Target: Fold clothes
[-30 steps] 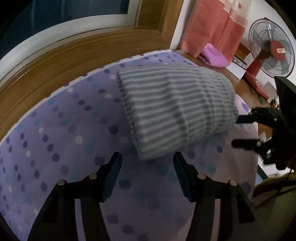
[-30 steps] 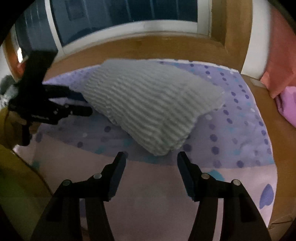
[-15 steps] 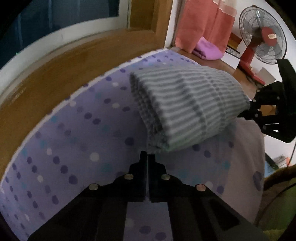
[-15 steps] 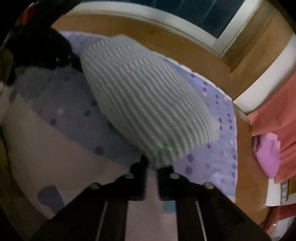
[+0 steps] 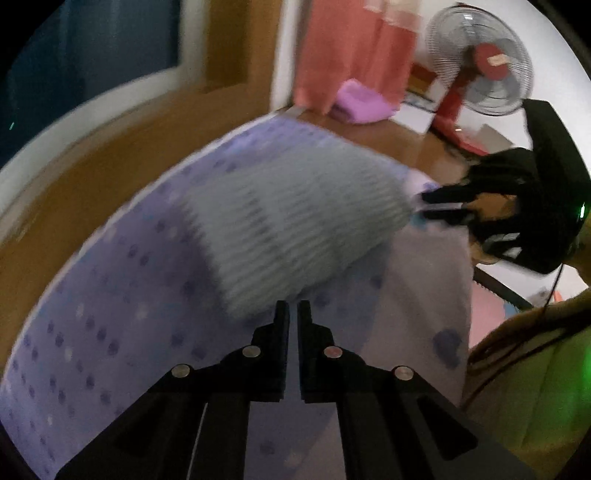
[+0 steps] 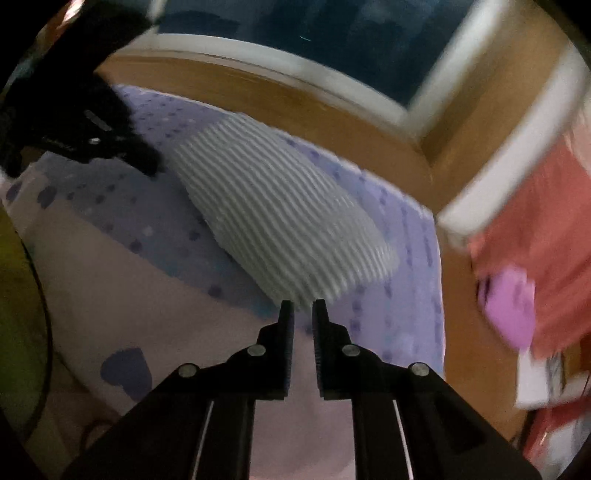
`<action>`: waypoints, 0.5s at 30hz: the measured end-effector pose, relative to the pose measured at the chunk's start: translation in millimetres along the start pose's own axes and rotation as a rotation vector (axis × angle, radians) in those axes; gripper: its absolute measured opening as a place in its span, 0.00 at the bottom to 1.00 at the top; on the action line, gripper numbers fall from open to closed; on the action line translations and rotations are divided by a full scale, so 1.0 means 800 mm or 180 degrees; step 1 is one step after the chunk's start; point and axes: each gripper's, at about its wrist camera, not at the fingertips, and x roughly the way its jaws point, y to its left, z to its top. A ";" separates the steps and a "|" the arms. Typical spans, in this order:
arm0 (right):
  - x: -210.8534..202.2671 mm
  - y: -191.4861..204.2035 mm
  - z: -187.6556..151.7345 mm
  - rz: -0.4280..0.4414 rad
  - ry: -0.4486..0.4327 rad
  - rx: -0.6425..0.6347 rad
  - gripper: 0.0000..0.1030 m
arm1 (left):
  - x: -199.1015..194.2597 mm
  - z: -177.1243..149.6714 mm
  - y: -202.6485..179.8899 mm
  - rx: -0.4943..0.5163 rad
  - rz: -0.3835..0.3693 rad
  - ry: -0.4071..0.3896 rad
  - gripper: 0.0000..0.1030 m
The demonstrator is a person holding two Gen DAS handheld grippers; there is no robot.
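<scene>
A folded grey-and-white striped garment (image 5: 295, 221) (image 6: 280, 221) lies across the purple dotted bed sheet (image 5: 110, 314) (image 6: 410, 258). My left gripper (image 5: 293, 306) is shut at the garment's near edge, which reaches its tips. The right wrist view shows that left gripper (image 6: 153, 170) touching the garment's far corner. My right gripper (image 6: 303, 306) has the opposite corner between its tips, and its jaws are opening slightly. In the left wrist view the right gripper (image 5: 424, 205) meets the garment's far end. A dark shadow lies under the garment's left side. Both views are blurred.
A wooden ledge (image 5: 92, 177) and a dark window (image 6: 332, 33) border the bed's far side. A red standing fan (image 5: 480, 66), a pink curtain (image 5: 351, 48) and a purple cloth (image 5: 362, 103) stand beyond the bed corner. A person's yellow-green sleeve (image 5: 535, 369) is at the right.
Both grippers went from wide open in front of the garment to closed on its two ends. Both have since risen and rolled, and the garment's ends have come up.
</scene>
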 end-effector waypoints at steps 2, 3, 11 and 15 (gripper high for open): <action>0.023 0.011 0.013 -0.0047 -0.0017 -0.0233 0.09 | 0.015 0.014 -0.010 0.0102 -0.0052 -0.0065 0.03; 0.038 0.016 0.018 -0.0103 -0.0006 -0.0359 0.09 | 0.026 0.020 -0.012 0.0147 -0.0036 -0.0060 0.03; 0.072 -0.024 -0.032 -0.0246 0.0493 -0.0166 0.11 | 0.054 0.006 0.029 -0.0044 -0.0207 0.0168 0.02; 0.057 -0.041 -0.043 -0.0316 0.0533 0.0028 0.11 | 0.042 0.003 0.019 0.0035 -0.0188 0.0315 0.04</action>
